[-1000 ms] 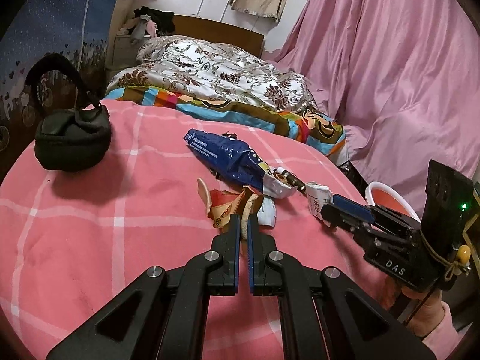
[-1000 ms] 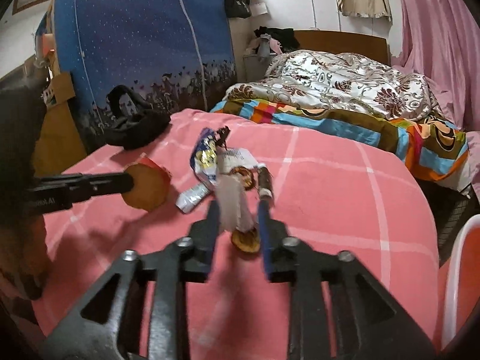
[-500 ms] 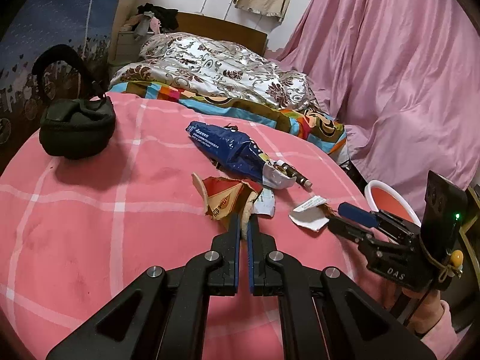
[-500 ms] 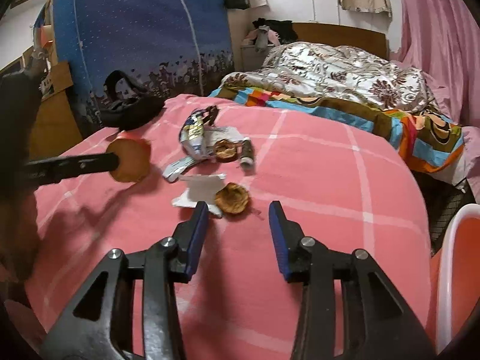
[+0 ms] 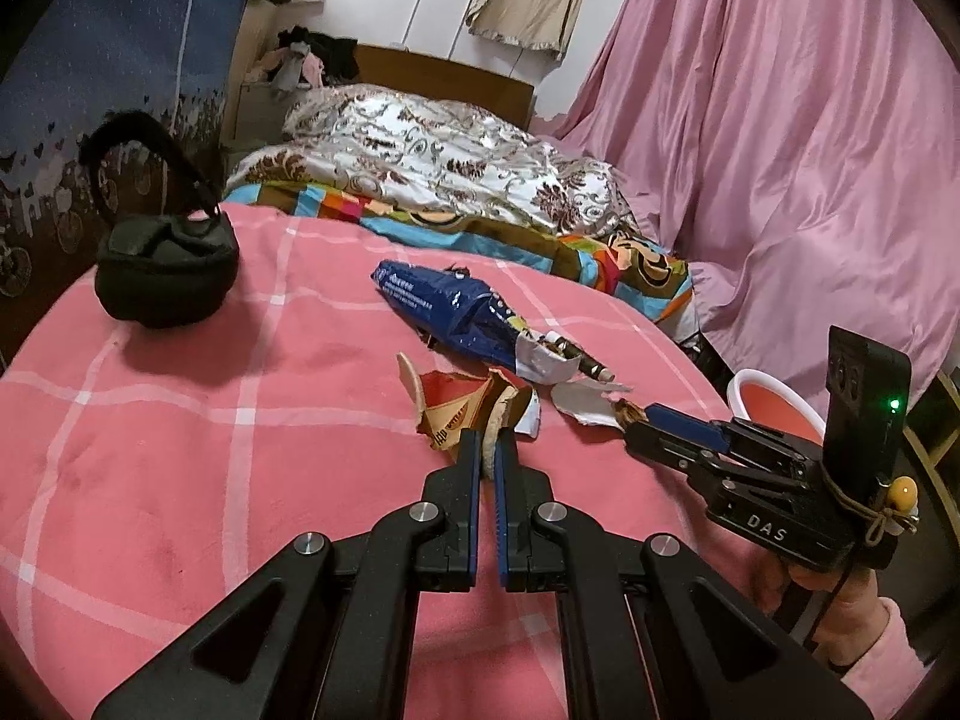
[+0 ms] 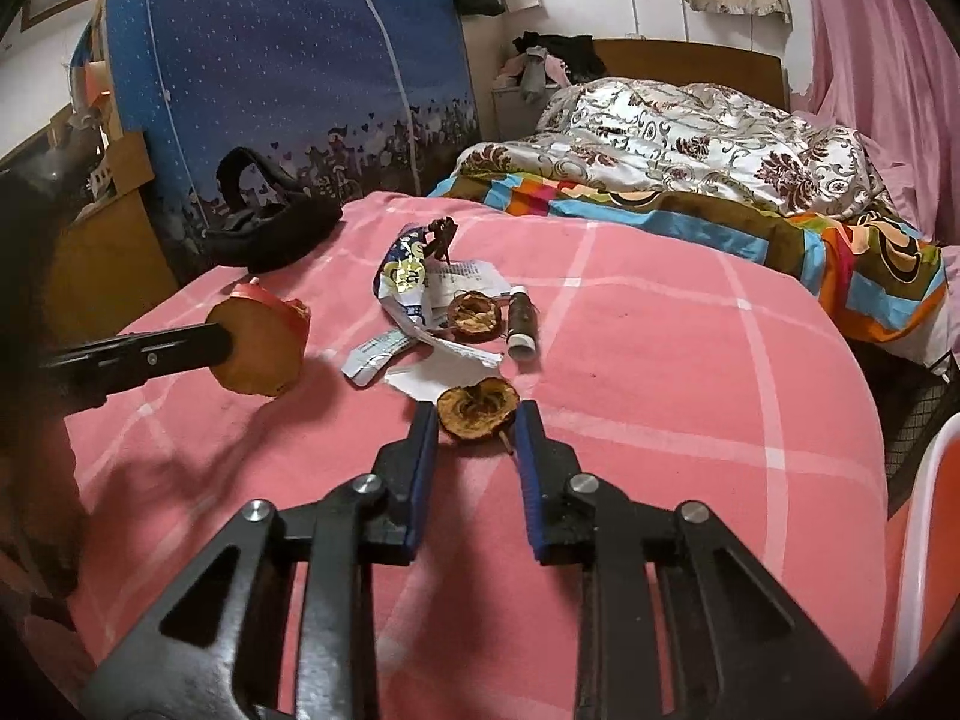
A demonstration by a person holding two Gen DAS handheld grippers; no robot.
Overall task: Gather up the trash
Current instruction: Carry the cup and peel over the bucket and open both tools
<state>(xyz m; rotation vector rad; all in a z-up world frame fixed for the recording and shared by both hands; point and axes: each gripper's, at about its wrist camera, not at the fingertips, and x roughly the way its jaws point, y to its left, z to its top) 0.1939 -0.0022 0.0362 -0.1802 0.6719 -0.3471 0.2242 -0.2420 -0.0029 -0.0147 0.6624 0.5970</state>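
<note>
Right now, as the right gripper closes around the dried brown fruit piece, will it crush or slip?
The dried fruit piece looks shrivelled and hollow, so probably light and brittle. The right gripper, closing around it, may crack its rim. Its rough surface should resist slipping.

Bag (image 5: 162, 264) left of wrapper (image 5: 450, 306) on blanket (image 5: 180, 420).

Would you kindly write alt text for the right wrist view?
The right gripper is closing its fingers around a brown dried fruit shell on a pink checked blanket. Behind it lie torn wrappers, another shell and a small bottle; at left, the left gripper holds a crumpled paper cup.
</note>
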